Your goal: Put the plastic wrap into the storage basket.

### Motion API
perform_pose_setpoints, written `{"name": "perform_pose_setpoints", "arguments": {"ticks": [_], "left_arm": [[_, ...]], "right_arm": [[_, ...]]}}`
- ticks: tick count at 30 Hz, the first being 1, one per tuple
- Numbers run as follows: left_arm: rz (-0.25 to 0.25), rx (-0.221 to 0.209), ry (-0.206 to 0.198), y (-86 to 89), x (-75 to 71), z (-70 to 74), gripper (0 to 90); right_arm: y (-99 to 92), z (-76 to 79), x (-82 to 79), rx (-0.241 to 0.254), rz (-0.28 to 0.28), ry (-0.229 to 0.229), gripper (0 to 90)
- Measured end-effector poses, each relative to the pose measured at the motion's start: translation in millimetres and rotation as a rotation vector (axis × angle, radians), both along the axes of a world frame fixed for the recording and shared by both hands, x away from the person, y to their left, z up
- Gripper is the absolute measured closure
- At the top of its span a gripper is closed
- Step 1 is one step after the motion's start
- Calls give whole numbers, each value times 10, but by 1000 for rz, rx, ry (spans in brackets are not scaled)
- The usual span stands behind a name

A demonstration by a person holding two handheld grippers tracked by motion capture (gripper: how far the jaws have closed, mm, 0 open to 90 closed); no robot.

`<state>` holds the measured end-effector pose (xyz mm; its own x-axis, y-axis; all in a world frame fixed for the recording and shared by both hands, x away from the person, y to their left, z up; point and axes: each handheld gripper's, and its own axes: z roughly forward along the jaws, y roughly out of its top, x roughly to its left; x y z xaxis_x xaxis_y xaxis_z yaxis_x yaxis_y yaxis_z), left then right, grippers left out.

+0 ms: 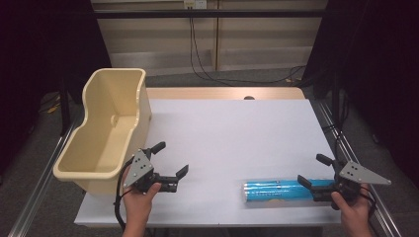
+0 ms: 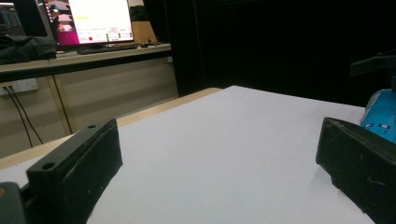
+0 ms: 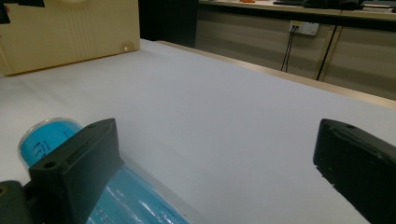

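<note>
Pretty even overhead light on the white table (image 1: 232, 133), barely any shadows, but everything around it drops into black, and up close the black jaws look soft and blurry while that monitor (image 2: 88, 21) glares, totally blown out.

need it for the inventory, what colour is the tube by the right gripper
Bright blue with small white print, in a clear wrap; the tube shows best in the high view.

Both hands are bare, no sleeves reaching the wrists; the left gripper (image 1: 171, 159) is black, its blocky jaws bored with small screw holes; a grey three-cornered plate dotted with holes tops each; the right gripper (image 1: 314, 169) matches; a black cable trails from the left.
</note>
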<state>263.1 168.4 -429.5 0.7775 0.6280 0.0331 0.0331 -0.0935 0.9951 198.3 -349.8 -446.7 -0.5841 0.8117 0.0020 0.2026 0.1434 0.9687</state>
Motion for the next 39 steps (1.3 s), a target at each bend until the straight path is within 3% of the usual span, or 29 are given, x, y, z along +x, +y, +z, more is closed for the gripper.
{"name": "perform_pose_setpoints", "arguments": {"ticks": [11,27,39], "left_arm": [[-48,8,34,-151,31,-47,0],[-233,61,105,-649,81,-106,0],[-323,105,138,-998,61,-164,0]], "right_arm": [[10,-5,5,-7,2,1,2],[-1,-6,1,-9,3,3,2],[-9,-7,-6,-11,0,6,2]]}}
